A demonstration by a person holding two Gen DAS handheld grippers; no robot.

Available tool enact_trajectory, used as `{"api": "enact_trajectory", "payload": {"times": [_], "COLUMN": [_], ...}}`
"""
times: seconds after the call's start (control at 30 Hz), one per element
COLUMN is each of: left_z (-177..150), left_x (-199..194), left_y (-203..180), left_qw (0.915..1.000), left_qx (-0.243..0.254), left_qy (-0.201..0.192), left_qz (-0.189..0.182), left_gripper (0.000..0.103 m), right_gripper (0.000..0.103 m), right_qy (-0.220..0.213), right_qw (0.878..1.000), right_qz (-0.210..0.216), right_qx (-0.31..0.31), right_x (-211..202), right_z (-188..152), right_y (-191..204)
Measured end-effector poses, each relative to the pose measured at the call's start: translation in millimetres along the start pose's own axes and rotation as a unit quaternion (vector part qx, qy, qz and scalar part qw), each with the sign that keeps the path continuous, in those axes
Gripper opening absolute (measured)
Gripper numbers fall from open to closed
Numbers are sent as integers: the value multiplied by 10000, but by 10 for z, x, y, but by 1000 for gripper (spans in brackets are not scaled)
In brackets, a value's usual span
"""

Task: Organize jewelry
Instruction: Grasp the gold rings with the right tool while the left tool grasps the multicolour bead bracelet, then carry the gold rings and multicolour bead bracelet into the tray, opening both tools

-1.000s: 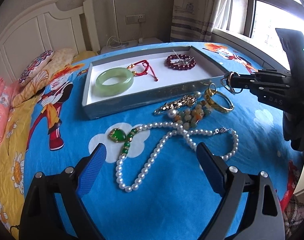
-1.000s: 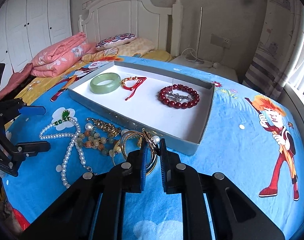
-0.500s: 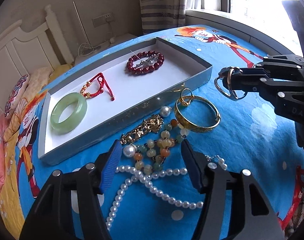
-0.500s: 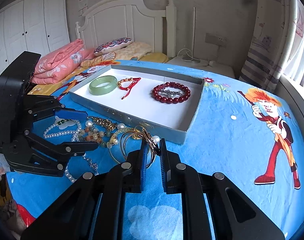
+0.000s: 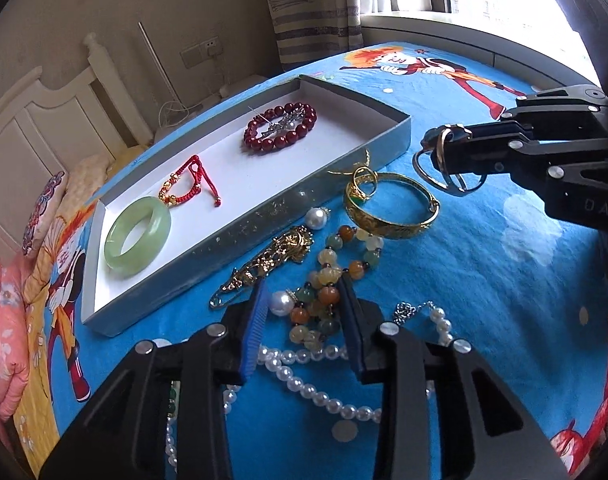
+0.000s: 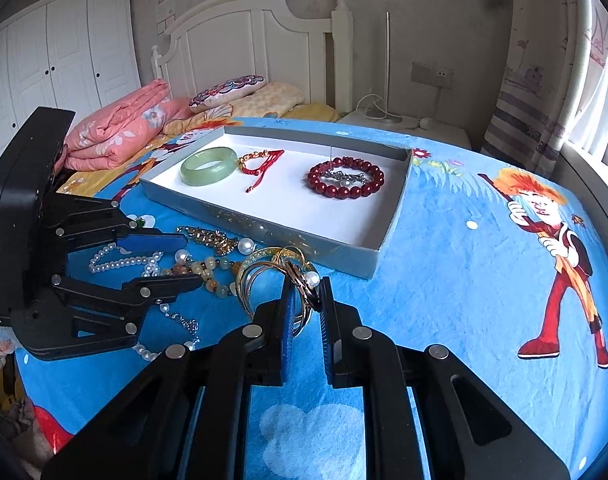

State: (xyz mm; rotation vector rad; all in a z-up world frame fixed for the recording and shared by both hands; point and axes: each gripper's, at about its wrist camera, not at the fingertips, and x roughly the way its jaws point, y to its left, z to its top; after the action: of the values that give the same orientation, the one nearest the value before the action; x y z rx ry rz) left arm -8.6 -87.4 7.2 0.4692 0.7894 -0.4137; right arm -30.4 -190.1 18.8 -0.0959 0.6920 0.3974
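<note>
Left claw [image 5: 304,300] sits at the lower middle of its own view, jaws partly spread and straddling the multicoloured bead bracelet [image 5: 332,276], which lies on the blue bedsheet [image 5: 484,280] just below the gray tray [image 5: 240,236]. Whether the pads already touch the beads I cannot tell. To close well, it seems best to centre the jaws on the bunched beads, keep clear of the white pearl necklace [image 5: 304,368] running under the fingers and of the gold brooch [image 5: 272,256] to the left, and squeeze slowly so the round beads do not roll out.

Further left and up in that view, the tray already holds a green jade bangle [image 5: 138,236], a red cord bracelet [image 5: 192,184] and a dark red bead bracelet [image 5: 280,128]. Right of the beads lies a gold bangle [image 5: 388,208] with a gold ring [image 5: 362,184] resting on its rim.

At the right edge, the right claw [image 5: 444,152] is pressed together on a set of thin metal rings [image 5: 448,176], held above the sheet near the tray's corner. Its likely move is over the tray wall to the bare white floor.

Compared with a second ago, the left claw has moved from above the pearls to the beads and narrowed a good deal; the right claw has kept its pinch and lifted the rings clear of the gold bangle.
</note>
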Motion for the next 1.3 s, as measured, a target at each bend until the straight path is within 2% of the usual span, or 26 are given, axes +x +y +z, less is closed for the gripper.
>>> {"api": "enact_trajectory", "payload": {"times": [0.07,0.13,0.17,0.27,0.53,0.9,1.17,1.3], "left_z": [-25,-38,-36,-41,-50,72,273,405], "left_x": [-32,-84,-99,-148,-332,-607,-837,-976], "left_y": [-15,-25,-22,-12,101,220,480,611], "left_qw": [9999,9996,9995,9989,9958,9922,9872,9793], "left_qx": [-67,-132,-212,-338,-709,-855,-1054,-1395], "left_qy": [-109,-235,-221,-312,-581,-911,-1187,-1456], "left_qz": [43,3,-19,94,22,46,149,205], "left_gripper": [31,10,9,9,9,9,9,9], "right_gripper": [13,13,13,13,13,13,13,13], "right_qy": [-20,-35,-42,-58,-153,-123,-132,-111], "right_qw": [10000,10000,9999,9999,9996,9997,9997,9998], "right_qz": [-16,-25,-28,-49,-114,-105,-70,-34], "right_qx": [23,69,91,129,202,186,180,173], "right_x": [-8,-13,-15,-21,-64,-58,-56,-53], "right_z": [-2,-1,0,2,-5,-3,-5,-5], "right_y": [-9,-29,-37,-52,-72,-69,-58,-50]}}
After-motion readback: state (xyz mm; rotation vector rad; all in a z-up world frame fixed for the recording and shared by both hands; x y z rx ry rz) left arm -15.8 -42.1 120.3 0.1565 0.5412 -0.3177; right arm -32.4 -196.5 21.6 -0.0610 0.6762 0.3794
